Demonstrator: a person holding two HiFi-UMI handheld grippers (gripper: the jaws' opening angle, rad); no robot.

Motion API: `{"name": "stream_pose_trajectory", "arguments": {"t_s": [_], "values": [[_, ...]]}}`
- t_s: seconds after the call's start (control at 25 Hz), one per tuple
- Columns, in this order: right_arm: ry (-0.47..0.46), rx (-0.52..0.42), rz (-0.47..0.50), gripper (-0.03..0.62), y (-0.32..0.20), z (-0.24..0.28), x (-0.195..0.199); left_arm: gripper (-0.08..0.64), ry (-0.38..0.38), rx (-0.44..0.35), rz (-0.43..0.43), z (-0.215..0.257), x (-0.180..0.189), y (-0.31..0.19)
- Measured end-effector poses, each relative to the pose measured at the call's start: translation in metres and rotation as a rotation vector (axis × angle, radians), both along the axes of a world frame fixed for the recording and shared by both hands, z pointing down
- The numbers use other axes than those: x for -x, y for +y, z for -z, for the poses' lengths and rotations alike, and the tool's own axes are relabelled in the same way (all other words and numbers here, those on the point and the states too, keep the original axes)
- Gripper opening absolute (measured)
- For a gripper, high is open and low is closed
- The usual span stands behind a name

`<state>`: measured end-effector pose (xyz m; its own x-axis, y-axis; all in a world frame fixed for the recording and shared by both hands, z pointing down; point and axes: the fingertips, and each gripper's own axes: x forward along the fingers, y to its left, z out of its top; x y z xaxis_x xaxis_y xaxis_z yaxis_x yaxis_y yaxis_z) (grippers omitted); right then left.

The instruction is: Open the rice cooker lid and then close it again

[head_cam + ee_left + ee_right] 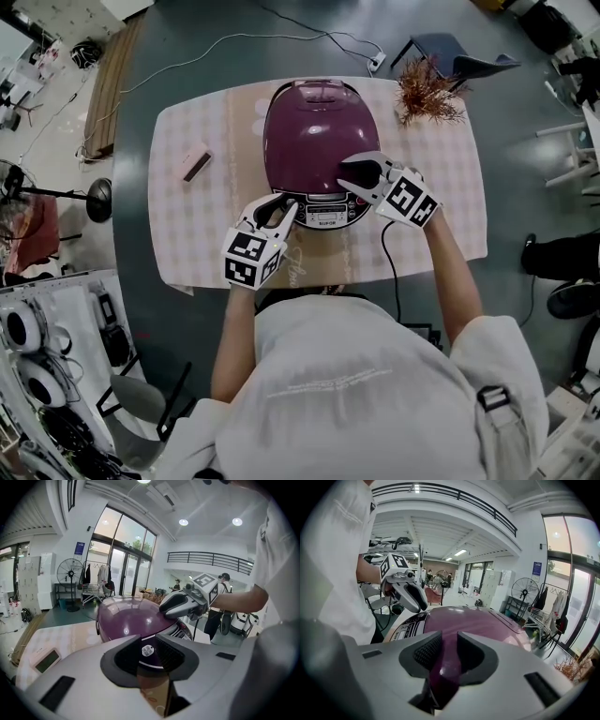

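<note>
Cooker blocks table ctr; plant rear-R, small box L.

A tall, open lab hall: mezzanine railing, glazed front wall, pedestal fan at the table's nine o'clock, loose cable on the floor at twelve.

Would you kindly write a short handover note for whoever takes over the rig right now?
Left gripper: open and empty, at the front left of the rice cooker, beside its control panel.
Right gripper: open and empty, over the front right of the lid.
The cooker stands mid-table with its lid shut.
Done: cannot tell whether the lid has already been opened once.
Left: if it has not, open the lid, then close it again.
</note>
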<state>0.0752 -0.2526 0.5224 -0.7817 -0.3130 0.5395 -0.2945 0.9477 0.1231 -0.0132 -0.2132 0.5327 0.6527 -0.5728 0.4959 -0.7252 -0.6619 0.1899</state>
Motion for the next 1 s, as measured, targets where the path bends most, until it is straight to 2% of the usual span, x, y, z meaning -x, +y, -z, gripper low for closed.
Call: {"name": "stream_pose_trajectory", "arguments": {"t_s": [0.48, 1.0], "values": [[0.01, -0.038, 0.01, 0.092, 0.004, -0.001, 0.002, 0.101, 0.031, -0.035, -0.042, 0.007, -0.027, -0.016], [0.005, -0.047, 0.0, 0.087, 0.003, -0.004, 0.002, 0.101, 0.02, -0.033, -0.037, 0.003, -0.026, -0.02]]}}
